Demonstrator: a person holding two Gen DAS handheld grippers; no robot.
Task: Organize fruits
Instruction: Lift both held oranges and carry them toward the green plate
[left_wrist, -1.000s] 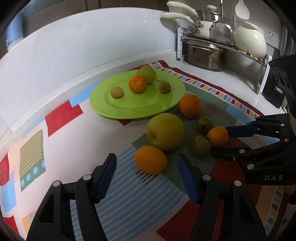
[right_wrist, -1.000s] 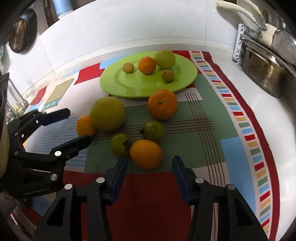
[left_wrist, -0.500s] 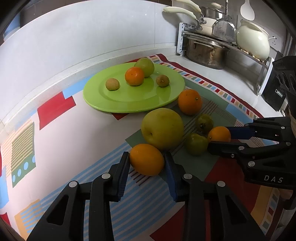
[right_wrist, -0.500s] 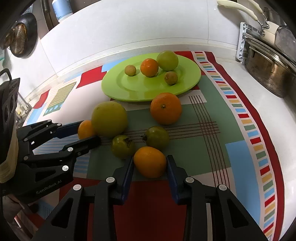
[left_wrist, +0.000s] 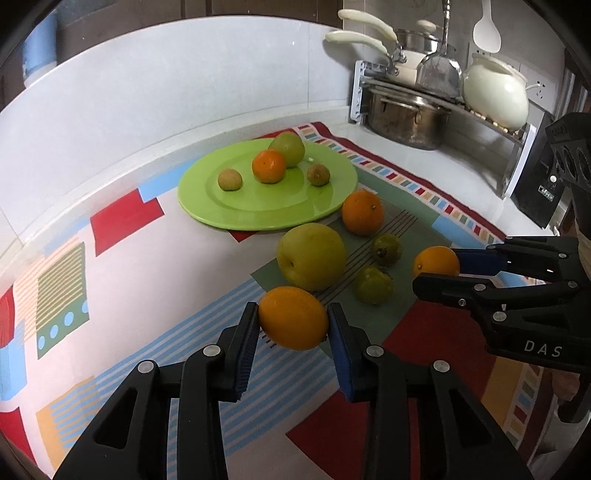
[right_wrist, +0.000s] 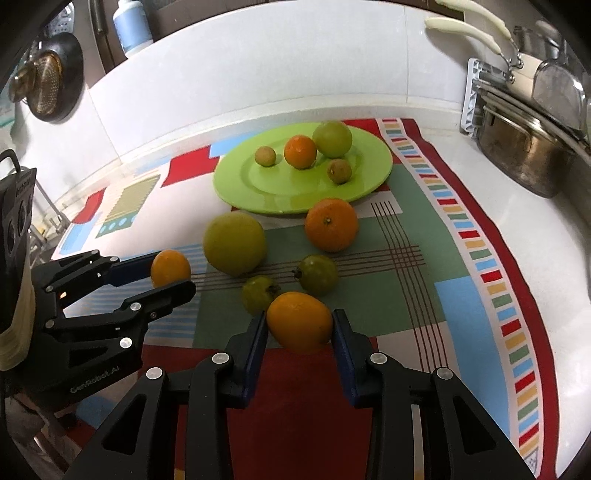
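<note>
My left gripper (left_wrist: 292, 325) is shut on a small orange (left_wrist: 293, 318), held just above the mat; it also shows in the right wrist view (right_wrist: 170, 268). My right gripper (right_wrist: 300, 326) is shut on another small orange (right_wrist: 300, 321), seen in the left wrist view too (left_wrist: 436, 263). A green plate (left_wrist: 258, 216) at the back holds a green apple (left_wrist: 287, 149), an orange (left_wrist: 269, 166) and two small brownish fruits. On the mat lie a large yellow-green fruit (left_wrist: 311, 256), a big orange (left_wrist: 362, 212) and two small green fruits (left_wrist: 386, 249) (left_wrist: 373, 285).
A colourful patterned mat (right_wrist: 461, 258) covers the white counter. A rack with steel pots (left_wrist: 406, 118) and a white ceramic pot (left_wrist: 495, 98) stands at the back right. A strainer (right_wrist: 44, 85) hangs on the wall at left.
Both grippers moved forward over their oranges and closed on them, then lifted them slightly off the mat.
</note>
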